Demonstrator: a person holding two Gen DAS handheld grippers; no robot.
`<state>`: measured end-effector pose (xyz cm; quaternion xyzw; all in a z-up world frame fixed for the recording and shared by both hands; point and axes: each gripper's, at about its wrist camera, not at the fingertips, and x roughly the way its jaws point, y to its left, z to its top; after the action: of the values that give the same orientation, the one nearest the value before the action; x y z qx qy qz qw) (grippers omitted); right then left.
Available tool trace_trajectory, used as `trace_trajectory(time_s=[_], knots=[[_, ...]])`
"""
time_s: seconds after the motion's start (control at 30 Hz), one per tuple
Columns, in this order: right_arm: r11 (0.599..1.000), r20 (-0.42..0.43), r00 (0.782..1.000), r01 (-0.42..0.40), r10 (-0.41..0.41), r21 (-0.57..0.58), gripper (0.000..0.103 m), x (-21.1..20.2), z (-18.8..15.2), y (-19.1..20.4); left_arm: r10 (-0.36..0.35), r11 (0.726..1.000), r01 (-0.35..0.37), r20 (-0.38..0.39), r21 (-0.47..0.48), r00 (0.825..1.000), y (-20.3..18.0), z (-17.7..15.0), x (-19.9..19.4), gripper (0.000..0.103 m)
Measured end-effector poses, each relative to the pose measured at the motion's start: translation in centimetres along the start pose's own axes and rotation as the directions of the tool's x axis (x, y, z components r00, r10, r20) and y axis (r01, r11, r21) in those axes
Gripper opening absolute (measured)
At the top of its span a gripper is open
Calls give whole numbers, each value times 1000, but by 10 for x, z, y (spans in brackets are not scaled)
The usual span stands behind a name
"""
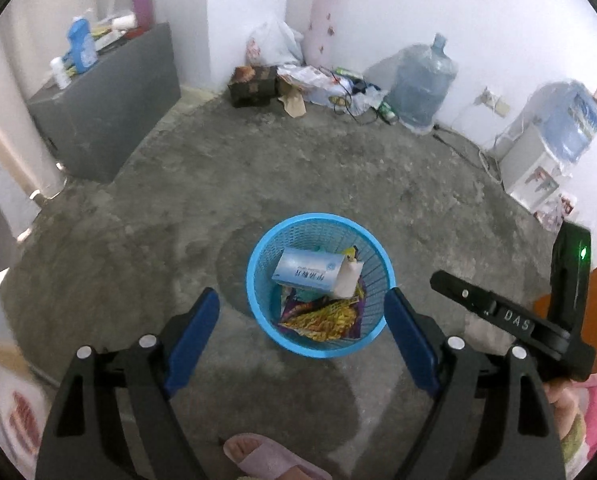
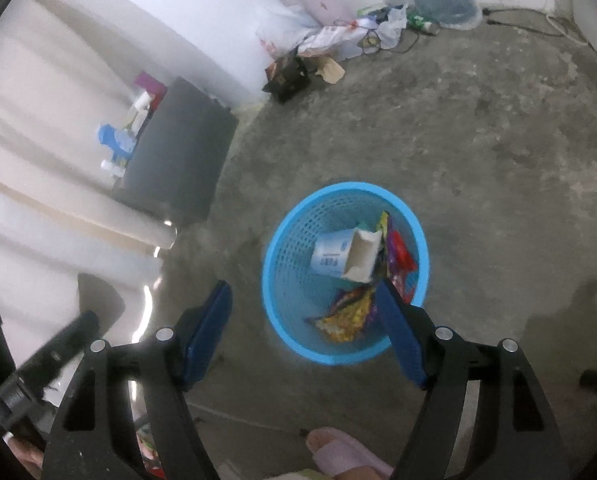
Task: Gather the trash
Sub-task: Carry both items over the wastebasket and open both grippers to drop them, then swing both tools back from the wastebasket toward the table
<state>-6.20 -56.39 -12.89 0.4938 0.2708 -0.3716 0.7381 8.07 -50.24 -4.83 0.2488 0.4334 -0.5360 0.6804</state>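
A blue mesh basket (image 1: 258,264) stands on the concrete floor, below and ahead of both grippers. In it lie a white and blue carton (image 1: 306,272) with an open end and several bright snack wrappers (image 1: 322,318). My left gripper (image 1: 302,296) hangs over the basket's near side, open, with nothing between its blue pads. The right wrist view shows the same basket (image 2: 274,272), carton (image 2: 338,256) and wrappers (image 2: 346,314). My right gripper (image 2: 302,288) is also open and holds nothing; its right finger overlaps the basket's near rim.
A grey cabinet (image 1: 110,120) with bottles on top stands at the left wall. Bags, a dark box (image 1: 254,84) and cables lie along the far wall, by a water jug (image 1: 422,84) and a dispenser (image 1: 538,168). A person's foot in a pink slipper (image 1: 266,456) is near the basket.
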Motion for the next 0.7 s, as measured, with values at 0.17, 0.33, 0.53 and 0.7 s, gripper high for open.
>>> trace_trajectory(time_s=[0.17, 0.33, 0.53, 0.7], knots=[[995, 33, 999, -24, 27, -102, 71, -28, -12, 20, 14, 999, -10, 89, -40, 996, 13, -24, -62, 82], [961, 35, 997, -58, 70, -271, 71, -52, -30, 60, 72, 994, -54, 203, -96, 977, 42, -77, -137, 82], [898, -8, 985, -158, 170, -410, 71, -63, -58, 120, 260, 945, -182, 288, -272, 922, 103, -164, -215, 82], [829, -93, 970, -241, 225, -504, 71, -55, -92, 174, 428, 852, -292, 259, -434, 866, 158, -246, -261, 82]])
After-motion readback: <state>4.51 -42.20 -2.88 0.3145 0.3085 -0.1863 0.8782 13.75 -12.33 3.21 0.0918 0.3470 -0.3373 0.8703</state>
